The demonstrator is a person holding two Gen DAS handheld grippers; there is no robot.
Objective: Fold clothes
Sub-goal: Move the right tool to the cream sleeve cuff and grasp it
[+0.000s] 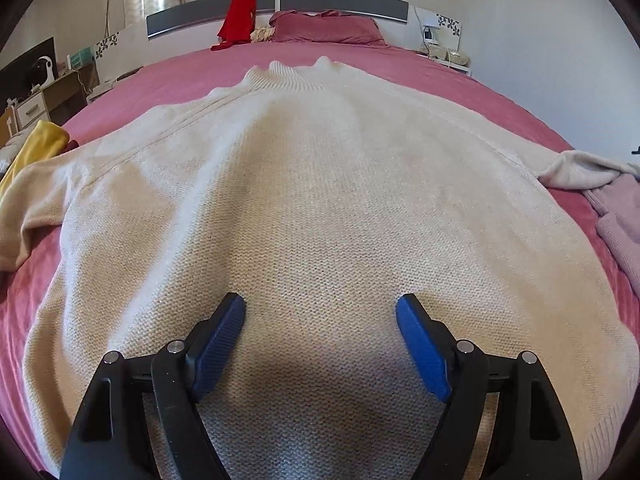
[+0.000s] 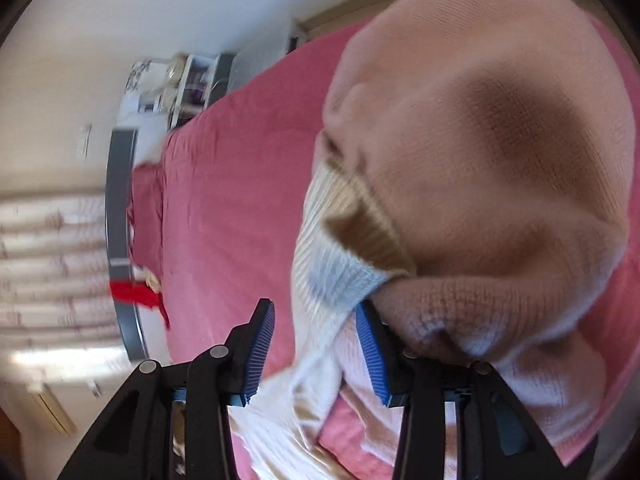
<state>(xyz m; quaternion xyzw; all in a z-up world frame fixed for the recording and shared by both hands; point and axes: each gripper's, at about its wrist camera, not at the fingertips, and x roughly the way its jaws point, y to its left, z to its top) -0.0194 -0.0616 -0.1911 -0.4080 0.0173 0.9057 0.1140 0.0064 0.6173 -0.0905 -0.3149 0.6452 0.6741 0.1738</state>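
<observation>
Cream sweater (image 1: 320,200) lies flat on the pink bedspread (image 1: 420,72), long axis straight ahead of the left jaws: ribbed collar (image 1: 296,76) at the far end toward the headboard (image 1: 344,2), hem nearest the jaws. One sleeve (image 1: 28,208) trails out left of the jaws, the other bunches at the far right. Coarse knit, visible stitch grain, raised seam lines running diagonally from collar to the left shoulder. Mostly smooth, soft ridge up the middle.

Left gripper (image 1: 320,312): jaws spread wide, gripping nothing, blue ribbed pads (image 1: 222,344) hovering just over the lower body of the sweater.

Right gripper (image 2: 316,320): view blurred and rolled sideways. Ribbed cuff or edge of the sweater (image 2: 460,160) hangs between the jaws, draped against the right-hand pad; jaws look parted, not clamped, though blur makes that uncertain. Fabric balloons up close ahead and right of the jaws; bedspread lies beyond the left jaw.

Red garment (image 1: 238,16) over the headboard, yellow cloth (image 1: 36,144) far left, lilac knit (image 1: 624,216) far right.
</observation>
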